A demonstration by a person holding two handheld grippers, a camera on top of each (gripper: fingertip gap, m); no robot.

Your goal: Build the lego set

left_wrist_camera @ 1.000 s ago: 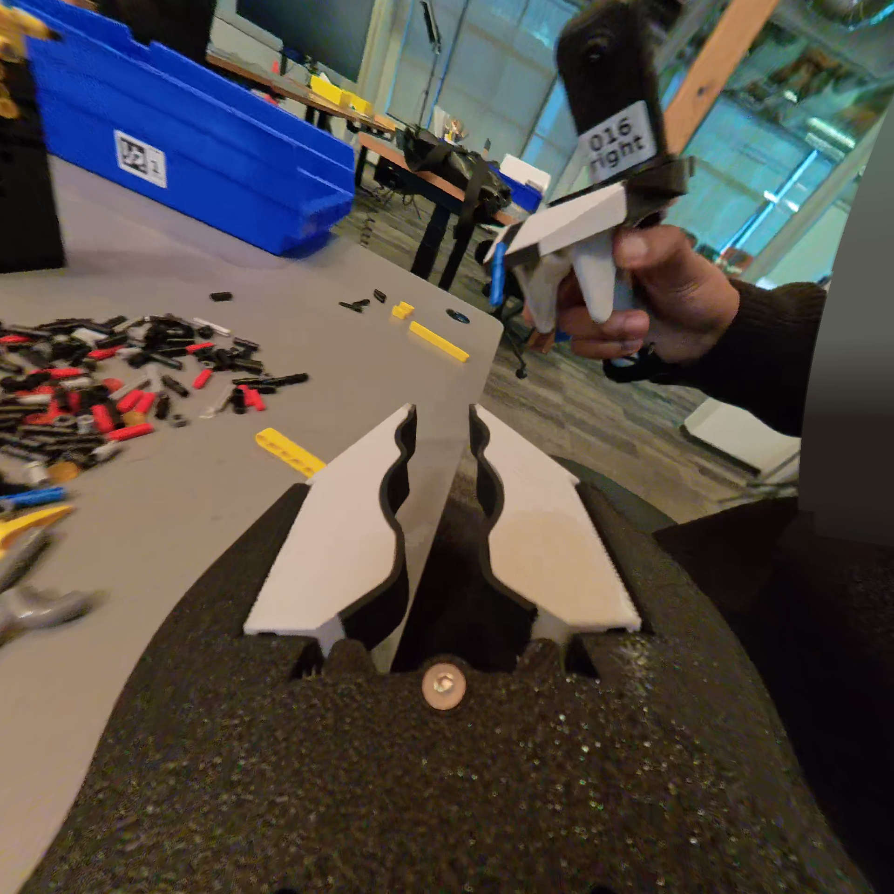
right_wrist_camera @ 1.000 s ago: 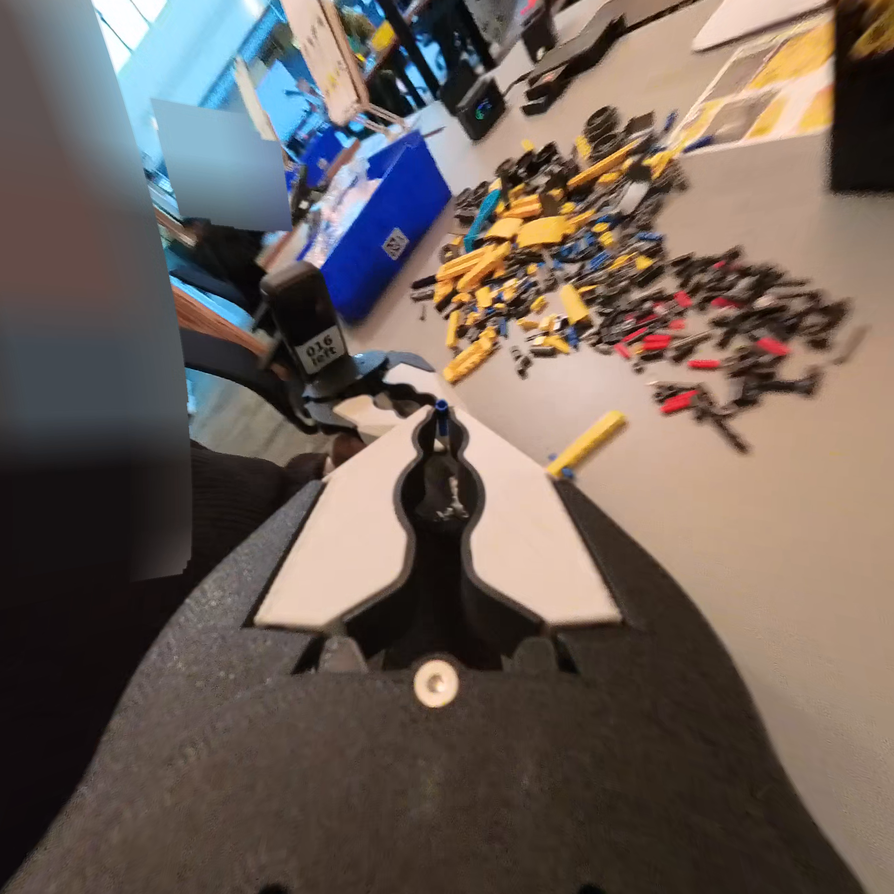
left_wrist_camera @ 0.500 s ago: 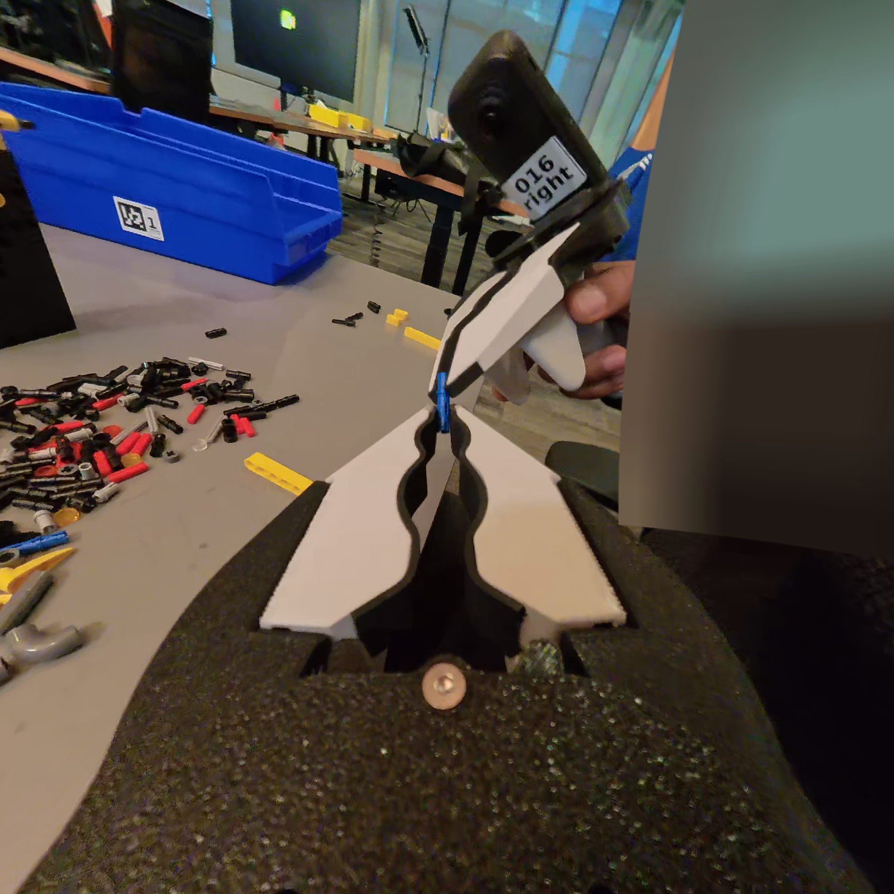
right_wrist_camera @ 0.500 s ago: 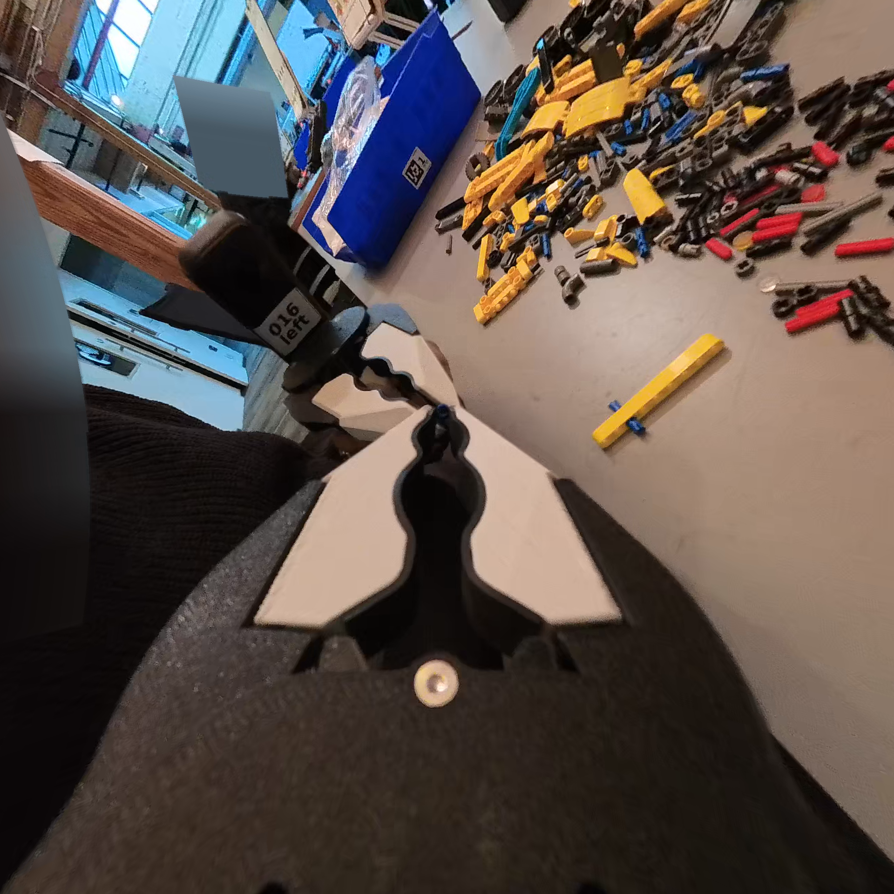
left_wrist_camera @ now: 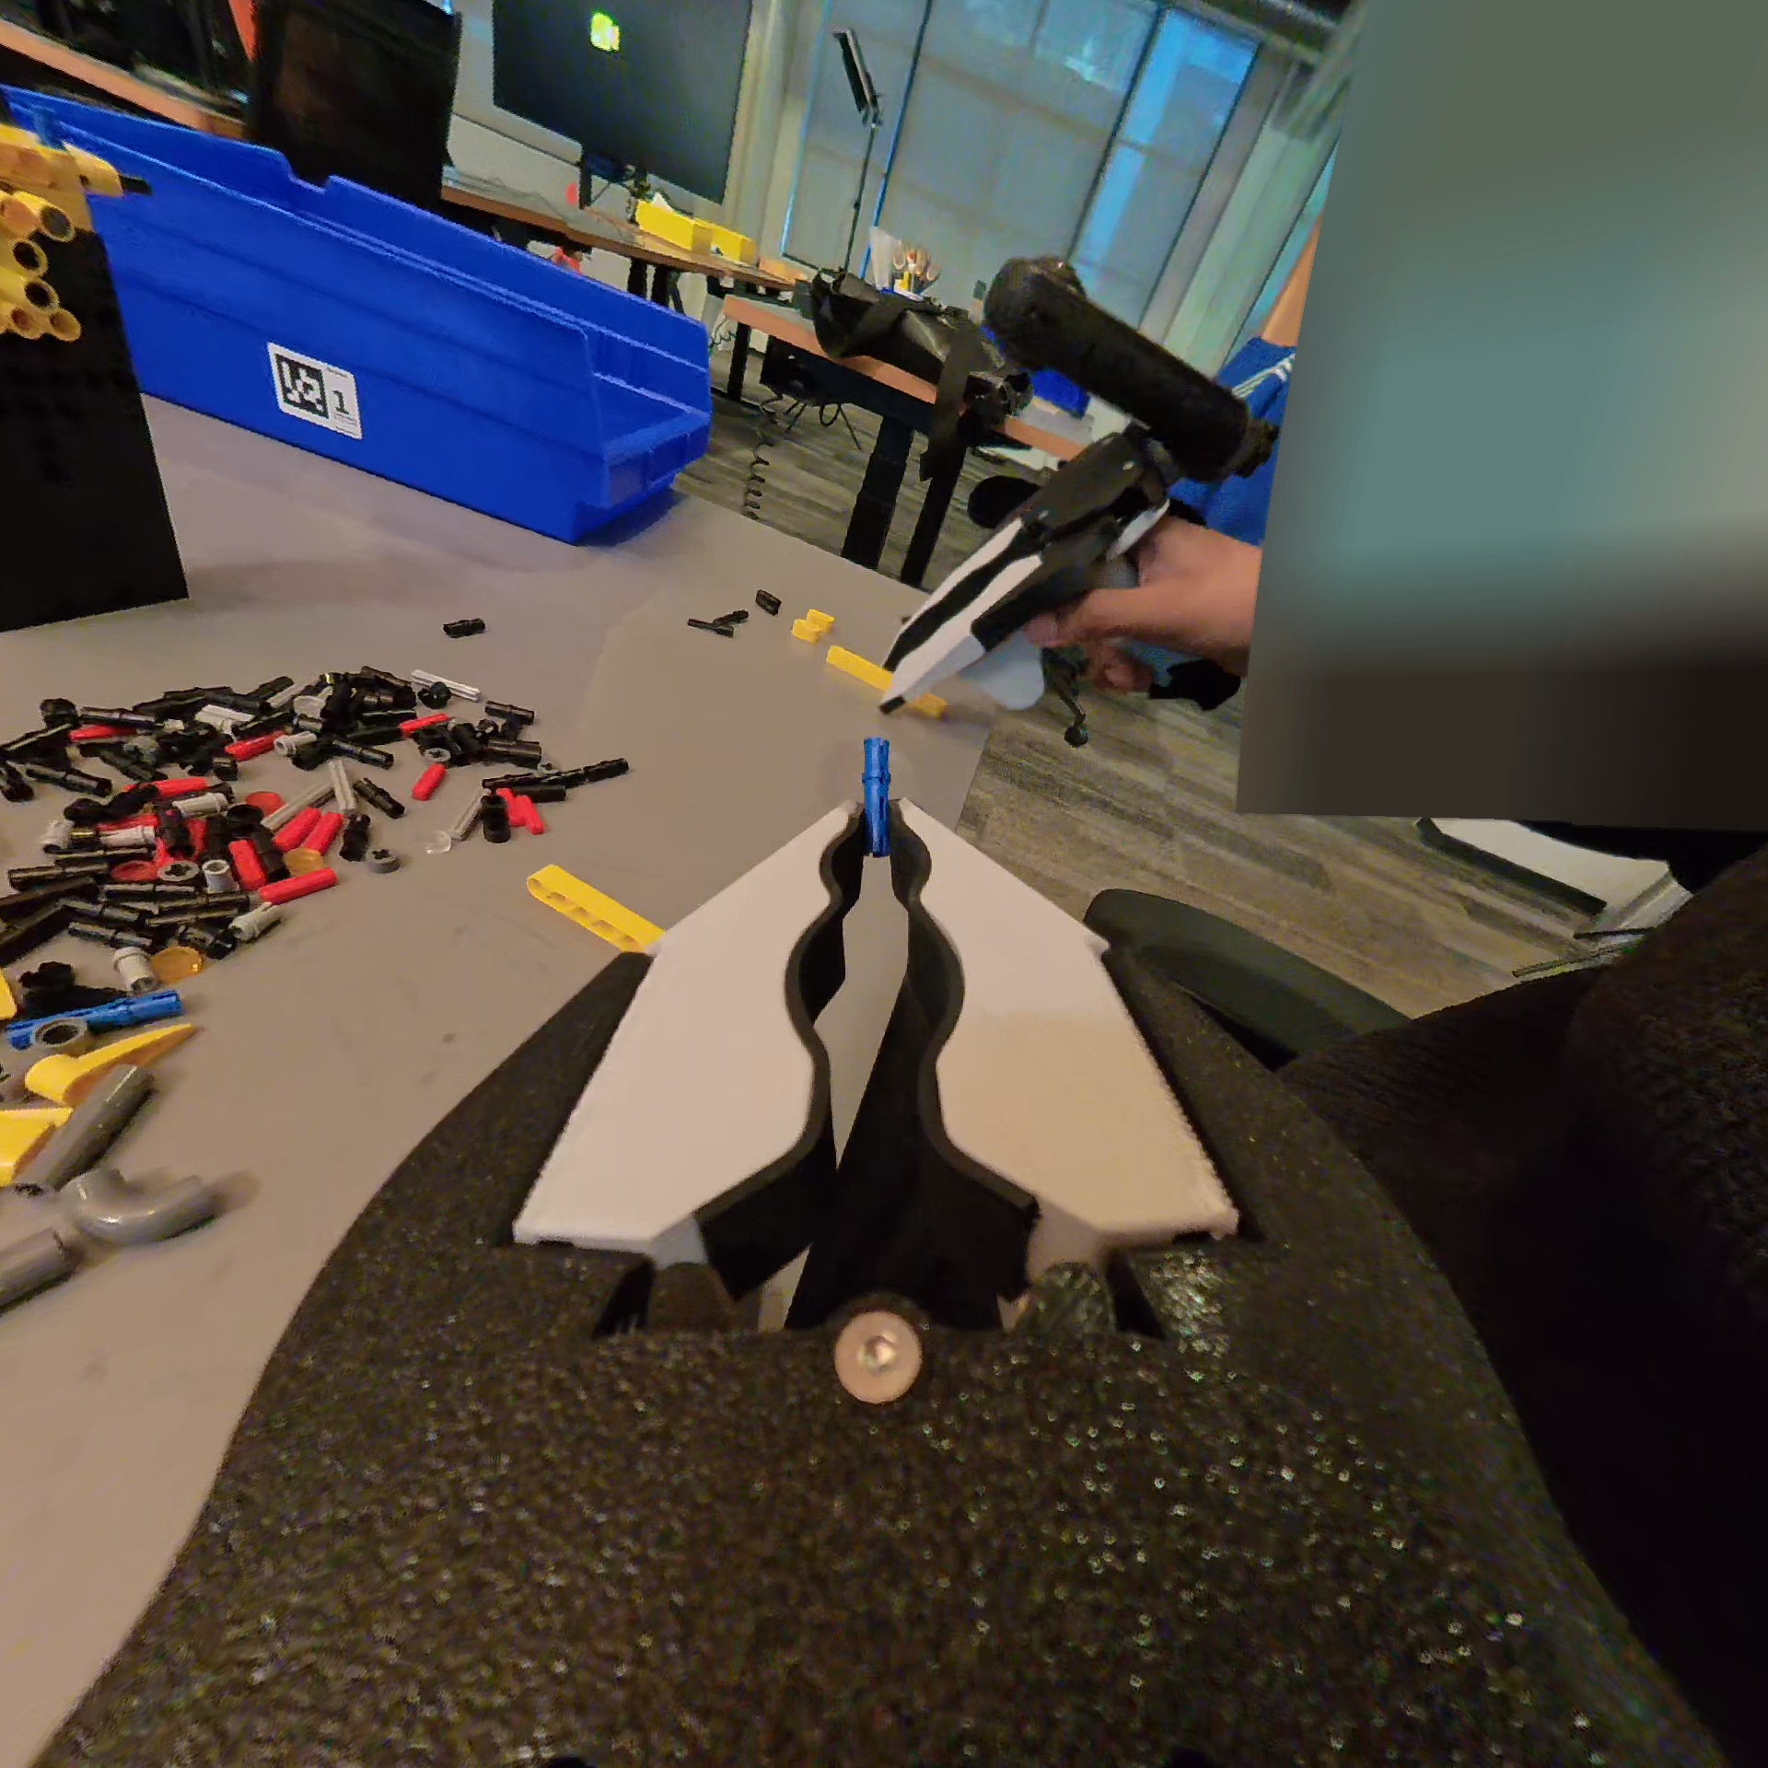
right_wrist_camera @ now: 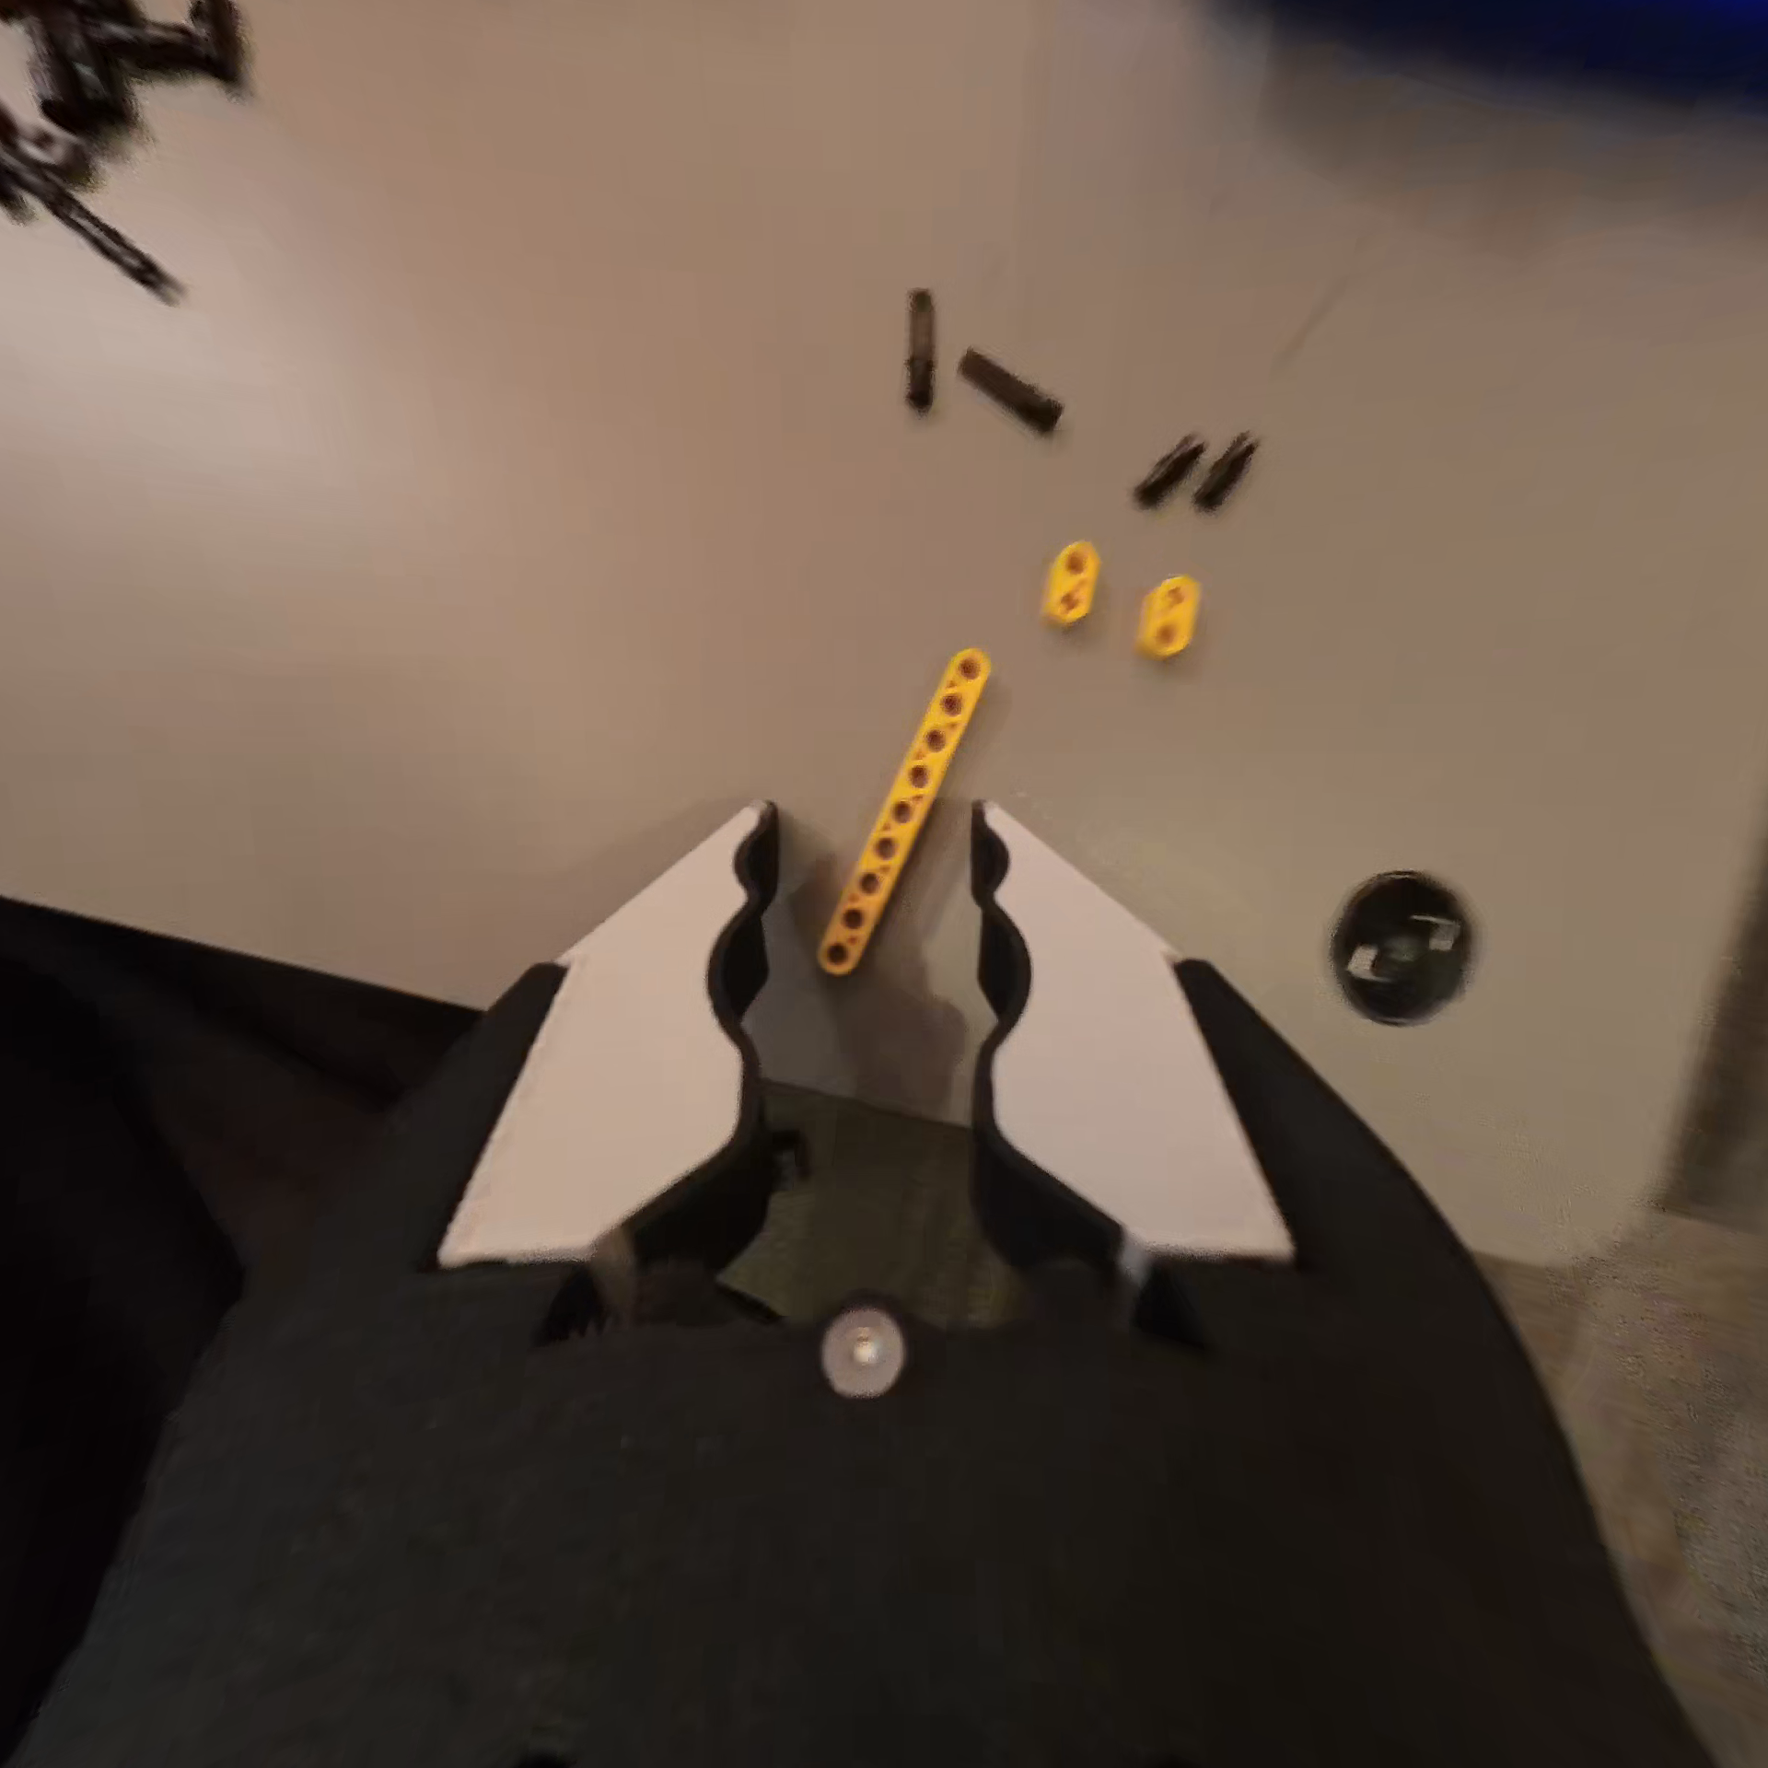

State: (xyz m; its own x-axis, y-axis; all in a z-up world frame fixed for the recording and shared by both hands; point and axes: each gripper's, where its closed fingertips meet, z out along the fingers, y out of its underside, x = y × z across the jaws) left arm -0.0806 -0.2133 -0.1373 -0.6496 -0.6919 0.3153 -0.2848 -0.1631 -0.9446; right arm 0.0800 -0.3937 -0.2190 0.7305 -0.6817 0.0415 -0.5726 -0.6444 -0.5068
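Note:
My left gripper (left_wrist_camera: 875, 813) is shut on a small blue pin (left_wrist_camera: 874, 780), which stands upright out of the fingertips above the grey table (left_wrist_camera: 612, 727). My right gripper (right_wrist_camera: 872, 813) is open and hangs over a long yellow beam with holes (right_wrist_camera: 907, 808); the beam lies on the table between the two fingers without touching them. In the left wrist view the right gripper (left_wrist_camera: 895, 694) points down at the same yellow beam (left_wrist_camera: 866, 670) near the table's far edge, held by a hand (left_wrist_camera: 1148, 612).
Two short yellow links (right_wrist_camera: 1119, 598) and several black pins (right_wrist_camera: 1014, 387) lie past the beam. A black round insert (right_wrist_camera: 1402, 947) sits in the table. A pile of black and red pins (left_wrist_camera: 220, 794), another yellow beam (left_wrist_camera: 593, 904) and a blue bin (left_wrist_camera: 411, 354) are to the left. There is about 25 centimetres between the tips of the two grippers.
The blue pin passed from my right gripper to my left, which shut on it. My right gripper opened, left the pin, and moved away down over the yellow beam.

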